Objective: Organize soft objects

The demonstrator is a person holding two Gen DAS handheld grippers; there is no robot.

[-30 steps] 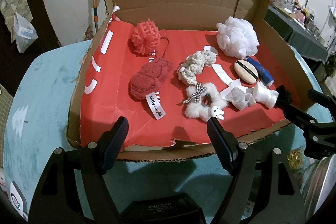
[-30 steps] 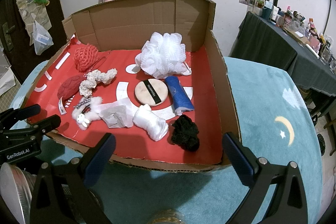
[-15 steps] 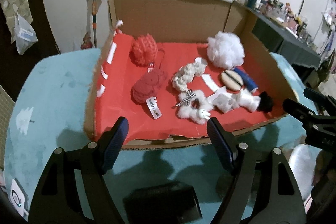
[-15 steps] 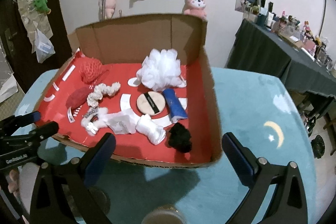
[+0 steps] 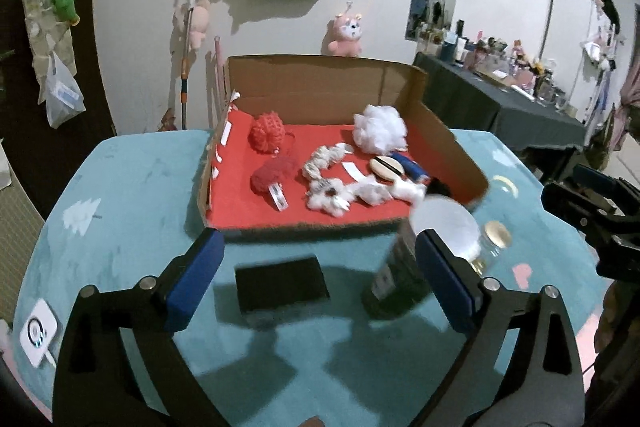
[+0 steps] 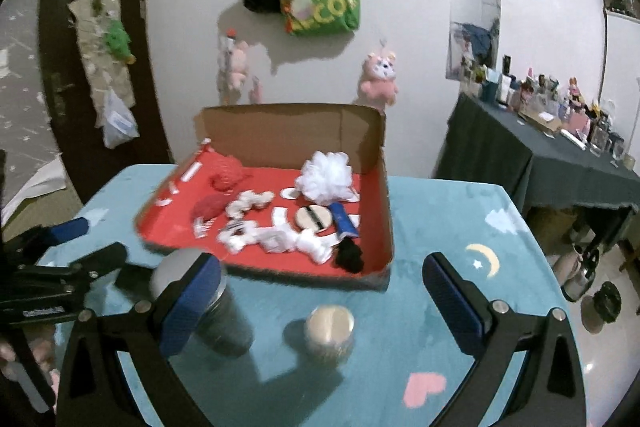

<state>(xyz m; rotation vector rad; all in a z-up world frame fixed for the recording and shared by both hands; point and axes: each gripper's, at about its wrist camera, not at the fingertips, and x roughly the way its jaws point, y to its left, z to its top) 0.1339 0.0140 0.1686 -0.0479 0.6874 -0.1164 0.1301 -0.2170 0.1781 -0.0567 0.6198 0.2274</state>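
Observation:
An open cardboard box (image 5: pixel 320 83) with a red floor holds the soft things: a white mesh puff (image 5: pixel 379 128), a red mesh ball (image 5: pixel 267 130), a red plush (image 5: pixel 273 173), a cream braided scrunchie (image 5: pixel 320 161), a round powder puff (image 5: pixel 384 166) and a fluffy white piece (image 5: pixel 326 195). The box (image 6: pixel 288 135) also shows in the right wrist view, with a black scrunchie (image 6: pixel 349 255) near its front. My left gripper (image 5: pixel 318 277) is open and empty, well back from the box. My right gripper (image 6: pixel 322 301) is open and empty too.
On the teal cloth in front of the box lie a black flat pad (image 5: pixel 281 283), a dark tin with a pale lid (image 5: pixel 404 267) and a small jar with a gold lid (image 6: pixel 329 329). A dark side table (image 6: pixel 560 163) with bottles stands at the right.
Both grippers have pulled back and up from the box, so the box looks smaller and the tin, jar and black pad have come into view. Both stay open.

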